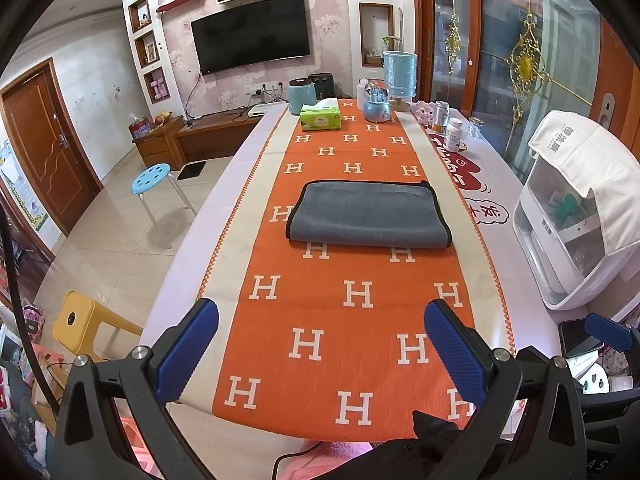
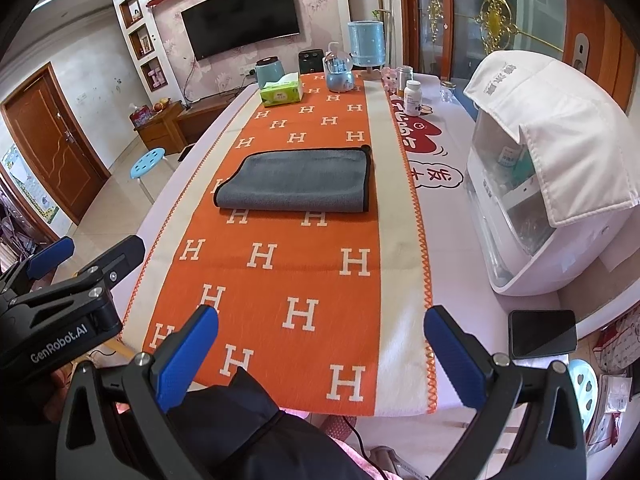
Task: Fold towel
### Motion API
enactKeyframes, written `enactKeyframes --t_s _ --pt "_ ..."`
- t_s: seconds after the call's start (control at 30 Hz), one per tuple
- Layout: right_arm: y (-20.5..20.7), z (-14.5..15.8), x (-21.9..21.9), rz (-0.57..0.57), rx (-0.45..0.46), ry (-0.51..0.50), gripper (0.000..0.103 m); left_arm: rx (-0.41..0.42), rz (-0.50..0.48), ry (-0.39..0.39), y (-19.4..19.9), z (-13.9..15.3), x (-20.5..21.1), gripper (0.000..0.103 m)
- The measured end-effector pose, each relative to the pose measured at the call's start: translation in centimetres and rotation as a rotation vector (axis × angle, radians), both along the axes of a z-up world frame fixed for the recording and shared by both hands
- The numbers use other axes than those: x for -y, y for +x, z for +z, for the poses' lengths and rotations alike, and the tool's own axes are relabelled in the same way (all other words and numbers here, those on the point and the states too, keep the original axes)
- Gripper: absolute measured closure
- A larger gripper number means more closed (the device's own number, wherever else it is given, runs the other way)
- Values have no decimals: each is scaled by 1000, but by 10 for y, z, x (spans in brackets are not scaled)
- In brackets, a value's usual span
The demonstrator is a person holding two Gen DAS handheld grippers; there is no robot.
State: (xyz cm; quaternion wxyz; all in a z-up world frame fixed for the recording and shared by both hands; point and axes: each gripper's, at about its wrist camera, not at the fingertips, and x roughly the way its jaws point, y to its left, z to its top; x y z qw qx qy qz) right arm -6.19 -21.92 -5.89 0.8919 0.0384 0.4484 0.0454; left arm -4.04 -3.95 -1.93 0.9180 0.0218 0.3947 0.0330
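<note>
A grey microfibre towel with black piped edging [image 1: 368, 214] lies folded into a soft, napped rectangle at the middle of the desk [image 1: 240, 184], its long axis running from nine o'clock to three o'clock across the orange woven runner patterned with white H letters [image 1: 320, 320]. Its rounded fold faces six o'clock; the open piped ends sit at three o'clock. The left hand-held gripper [image 1: 321, 344], black-framed with ribbed blue pads, hangs with its jaws spread wide and empty above the runner's near end, well apart from the towel. The right hand-held gripper [image 2: 321, 350] is likewise spread and empty. At twelve o'clock stands a green cardboard tissue box [image 1: 320, 117]; at three o'clock, a glossy white plastic cabinet draped in white cloth [image 2: 532, 184].
</note>
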Motion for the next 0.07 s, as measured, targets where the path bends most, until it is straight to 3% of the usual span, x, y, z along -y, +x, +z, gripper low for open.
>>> enactKeyframes --t_s 0.07 --pt "-3 0 0 -2 -2 1 0 0 0 0 0 0 0 1"
